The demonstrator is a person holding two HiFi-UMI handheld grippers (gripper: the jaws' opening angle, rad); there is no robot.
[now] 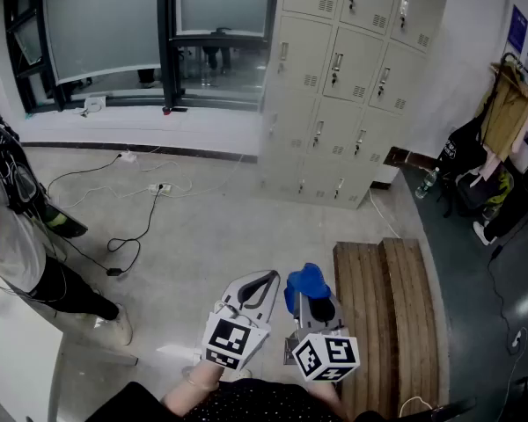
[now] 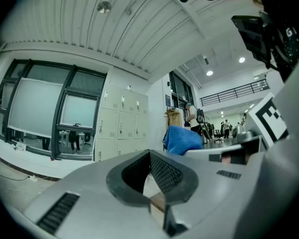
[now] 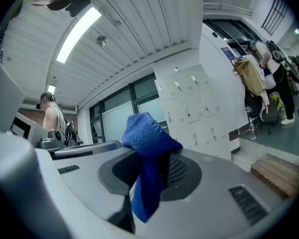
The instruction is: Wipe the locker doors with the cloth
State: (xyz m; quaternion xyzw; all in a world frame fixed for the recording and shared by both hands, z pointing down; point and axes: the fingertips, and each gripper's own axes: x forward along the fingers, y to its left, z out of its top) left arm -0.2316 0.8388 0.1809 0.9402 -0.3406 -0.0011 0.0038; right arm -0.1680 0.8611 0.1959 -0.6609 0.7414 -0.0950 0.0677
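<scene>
The beige lockers (image 1: 352, 69) stand against the far wall, well ahead of both grippers; they also show in the left gripper view as lockers (image 2: 122, 128) and in the right gripper view as lockers (image 3: 189, 103). My right gripper (image 1: 310, 295) is shut on a blue cloth (image 1: 306, 281), which bunches above the jaws and hangs down between them as the cloth (image 3: 147, 153) in the right gripper view. My left gripper (image 1: 266, 281) is just to its left, shut with nothing in it; its tips meet in the left gripper (image 2: 150, 153) view. Both are held low, over the floor.
A wooden bench (image 1: 387, 315) lies right of the grippers. Cables and a power strip (image 1: 158, 188) trail over the floor at left. A person (image 1: 18, 244) stands at the left edge. Bags and clothes (image 1: 502, 121) hang at right. Windows (image 1: 150, 25) fill the back wall.
</scene>
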